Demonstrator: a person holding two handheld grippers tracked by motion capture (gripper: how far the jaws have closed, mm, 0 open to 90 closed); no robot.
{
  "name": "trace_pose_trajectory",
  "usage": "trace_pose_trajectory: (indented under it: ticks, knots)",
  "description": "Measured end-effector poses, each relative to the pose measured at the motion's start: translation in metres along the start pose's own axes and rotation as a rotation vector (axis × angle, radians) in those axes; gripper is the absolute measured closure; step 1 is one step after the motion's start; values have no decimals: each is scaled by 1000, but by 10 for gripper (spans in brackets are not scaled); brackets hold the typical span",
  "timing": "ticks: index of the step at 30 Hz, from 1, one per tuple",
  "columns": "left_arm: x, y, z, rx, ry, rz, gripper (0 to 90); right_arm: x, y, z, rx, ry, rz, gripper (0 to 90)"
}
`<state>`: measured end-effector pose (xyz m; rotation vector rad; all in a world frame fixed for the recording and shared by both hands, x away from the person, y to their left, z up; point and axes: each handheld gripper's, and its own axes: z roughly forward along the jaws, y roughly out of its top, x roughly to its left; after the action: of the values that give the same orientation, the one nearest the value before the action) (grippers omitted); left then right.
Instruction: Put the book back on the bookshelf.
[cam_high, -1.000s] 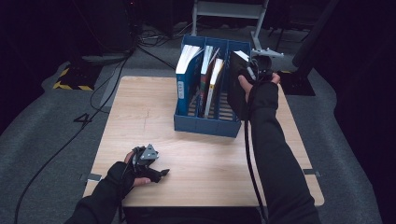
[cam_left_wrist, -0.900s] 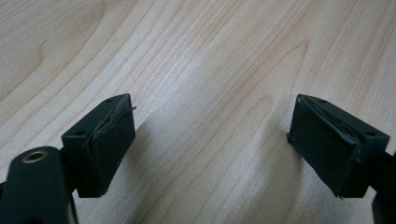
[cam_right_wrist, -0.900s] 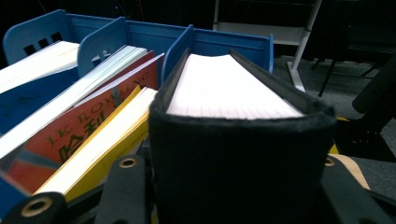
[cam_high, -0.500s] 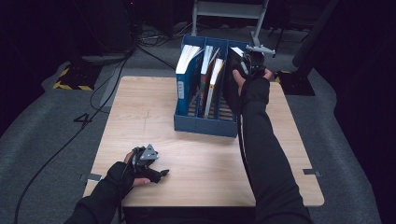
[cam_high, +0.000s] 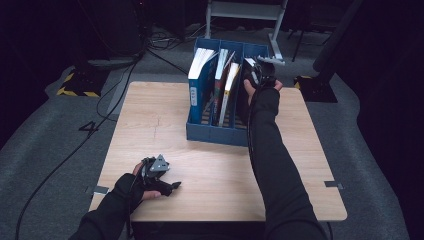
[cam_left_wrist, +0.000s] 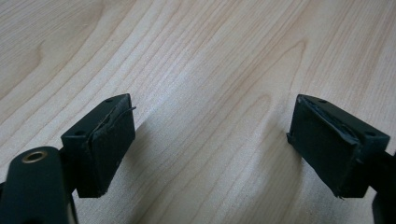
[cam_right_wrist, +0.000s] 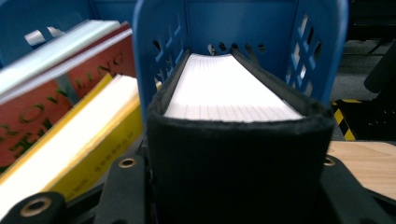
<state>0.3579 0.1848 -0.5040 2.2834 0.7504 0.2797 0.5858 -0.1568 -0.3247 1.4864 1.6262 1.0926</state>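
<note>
In the rightmost compartment of the blue file rack (cam_right_wrist: 243, 28), a thick black-covered book (cam_right_wrist: 233, 154) with white pages is pinched in the right gripper (cam_high: 260, 75) jaws, its ruled page edges being shown in the right gripper view alone, while the left gripper (cam_left_wrist: 210, 154) jaws are held spread, with nothing between them, over the worktop (cam_left_wrist: 201, 56).

The red cover of a book (cam_right_wrist: 79, 65) leaning in the blue plastic file rack (cam_right_wrist: 243, 23) carries large gold capitals, of which "OWLING" can be made out. The yellow book (cam_right_wrist: 93, 154) below it bears small dark digits, too blurred to read.
</note>
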Motion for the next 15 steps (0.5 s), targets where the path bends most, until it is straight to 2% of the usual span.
trace_pose_trajectory:
  ticks: [9, 11, 15]
  knots:
    - [0, 0, 0, 0, -1, 2, 148, 0, -13, 7, 4, -1, 1, 523]
    - [0, 0, 0, -1, -1, 2, 148, 0, -18, 7, -13, -4, -4, 522]
    - [0, 0, 0, -2, 2, 0, 148, -2, -18, 6, -3, 7, -5, 520]
